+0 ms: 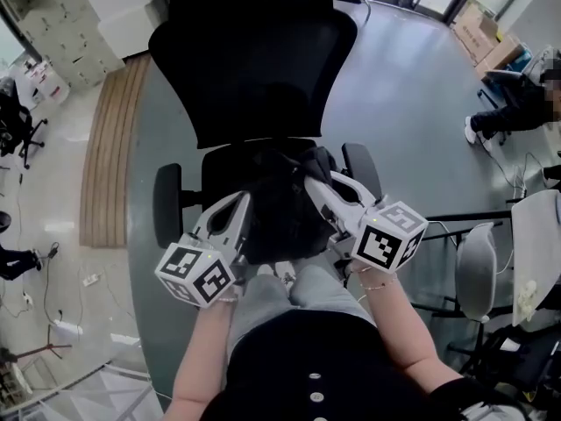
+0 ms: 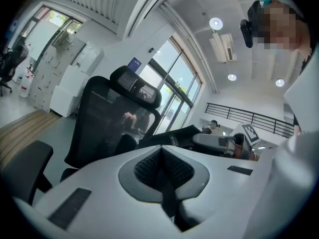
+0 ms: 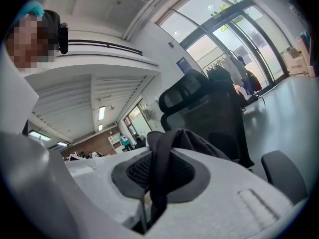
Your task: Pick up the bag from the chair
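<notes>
A black bag [image 1: 282, 207] sits on the seat of a black office chair [image 1: 254, 60], between both grippers. My left gripper [image 1: 244, 210] is shut on a dark strip of the bag at its left side; in the left gripper view the strip [image 2: 168, 193] runs down between the closed jaws [image 2: 163, 176], with the bag's top [image 2: 175, 137] behind. My right gripper [image 1: 314, 187] is shut on a black strap at the bag's right top. In the right gripper view that strap [image 3: 160, 158] loops over and down between the shut pads [image 3: 158, 176]. The chair back [image 3: 219, 108] rises beyond.
The chair's armrests [image 1: 166, 202] flank the bag. A wooden bench [image 1: 110, 147] lies to the left, with stacked white boxes [image 1: 114, 11] behind. A seated person [image 1: 517, 103] is at the far right, with a white chair [image 1: 478, 266] nearer. Cables lie on the floor [image 1: 61, 327].
</notes>
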A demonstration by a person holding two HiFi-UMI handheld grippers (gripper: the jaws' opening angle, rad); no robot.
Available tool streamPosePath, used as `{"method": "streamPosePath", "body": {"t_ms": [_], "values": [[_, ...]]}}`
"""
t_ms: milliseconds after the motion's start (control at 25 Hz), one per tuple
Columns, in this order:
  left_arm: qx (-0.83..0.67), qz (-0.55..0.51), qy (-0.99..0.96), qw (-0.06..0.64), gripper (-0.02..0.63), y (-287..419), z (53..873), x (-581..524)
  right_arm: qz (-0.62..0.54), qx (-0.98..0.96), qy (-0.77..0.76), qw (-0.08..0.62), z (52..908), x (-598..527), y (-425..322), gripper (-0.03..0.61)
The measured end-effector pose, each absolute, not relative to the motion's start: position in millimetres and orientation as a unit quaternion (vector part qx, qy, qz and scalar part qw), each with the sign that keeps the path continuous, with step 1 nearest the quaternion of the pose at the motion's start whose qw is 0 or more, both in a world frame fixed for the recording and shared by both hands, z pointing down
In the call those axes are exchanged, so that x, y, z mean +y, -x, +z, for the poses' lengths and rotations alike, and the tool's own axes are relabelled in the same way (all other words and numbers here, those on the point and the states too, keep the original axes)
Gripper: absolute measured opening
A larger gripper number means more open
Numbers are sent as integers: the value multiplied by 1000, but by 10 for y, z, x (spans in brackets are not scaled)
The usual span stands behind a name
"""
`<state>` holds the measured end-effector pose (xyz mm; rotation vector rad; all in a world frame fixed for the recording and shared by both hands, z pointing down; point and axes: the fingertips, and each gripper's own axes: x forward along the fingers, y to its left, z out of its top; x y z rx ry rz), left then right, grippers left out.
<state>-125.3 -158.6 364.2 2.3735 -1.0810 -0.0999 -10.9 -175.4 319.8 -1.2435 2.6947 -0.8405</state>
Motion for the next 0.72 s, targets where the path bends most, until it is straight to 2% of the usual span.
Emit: {"method": "streamPosePath", "body": {"t_ms": [720], "values": [[-397, -87, -884, 231, 16, 1405, 3079, -1684, -206, 913, 348, 42, 2495, -1787, 458, 49]]}}
